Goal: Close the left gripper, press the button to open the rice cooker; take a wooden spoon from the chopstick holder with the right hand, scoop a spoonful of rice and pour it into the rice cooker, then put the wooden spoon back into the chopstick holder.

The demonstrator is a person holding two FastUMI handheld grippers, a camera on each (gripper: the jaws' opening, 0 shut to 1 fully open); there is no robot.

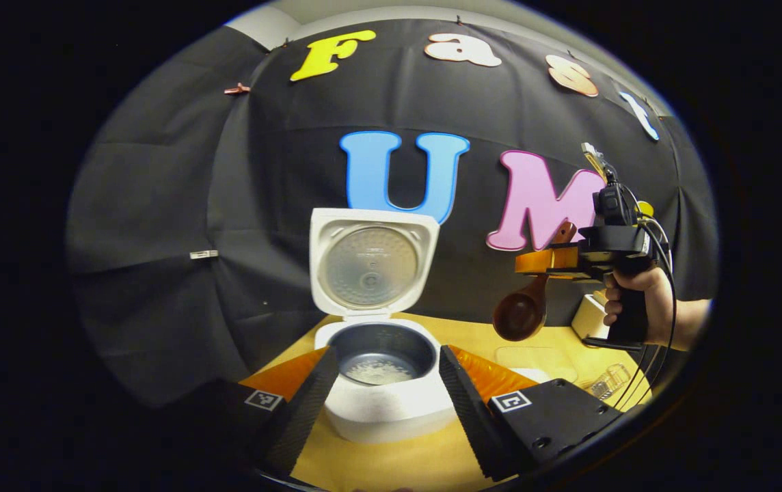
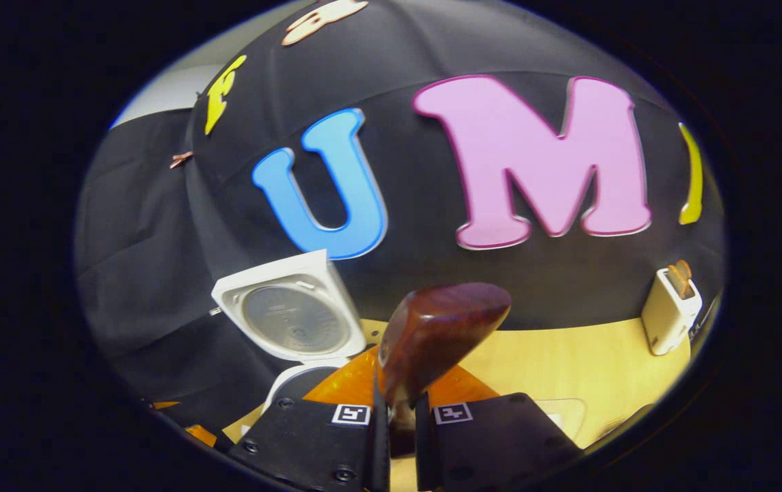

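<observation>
The rice cooker [image 1: 384, 369] is sitting on the yellow bench [image 1: 398, 465] with its lid [image 1: 372, 263] standing fully open, and a thin layer of rice [image 1: 379, 372] is lying at the bottom of the dark inner pot. The left gripper [image 1: 384, 403] is hanging just near of the cooker with its fingers spread wide, gripping nothing. To the right, a hand [image 1: 640, 304] is holding the right gripper [image 1: 548, 263] above the bench, its fingers pinching the handle of the wooden spoon [image 1: 524, 311], whose bowl is hanging down and to the left. In the right gripper view the spoon handle [image 2: 432, 335] is sitting between the closed-in fingers of the right gripper [image 2: 399, 424], and the chopstick holder [image 2: 668, 307], a white box with a wooden utensil poking out, is standing at the far right of the bench. The spoon bowl looks empty, so the return step seems to be next. The grip is taking the handle well away from the bowl, so the heavy end could be swinging or pivoting between the fingers; a tilted spoon might be catching the holder's rim or tipping the light box over.
</observation>
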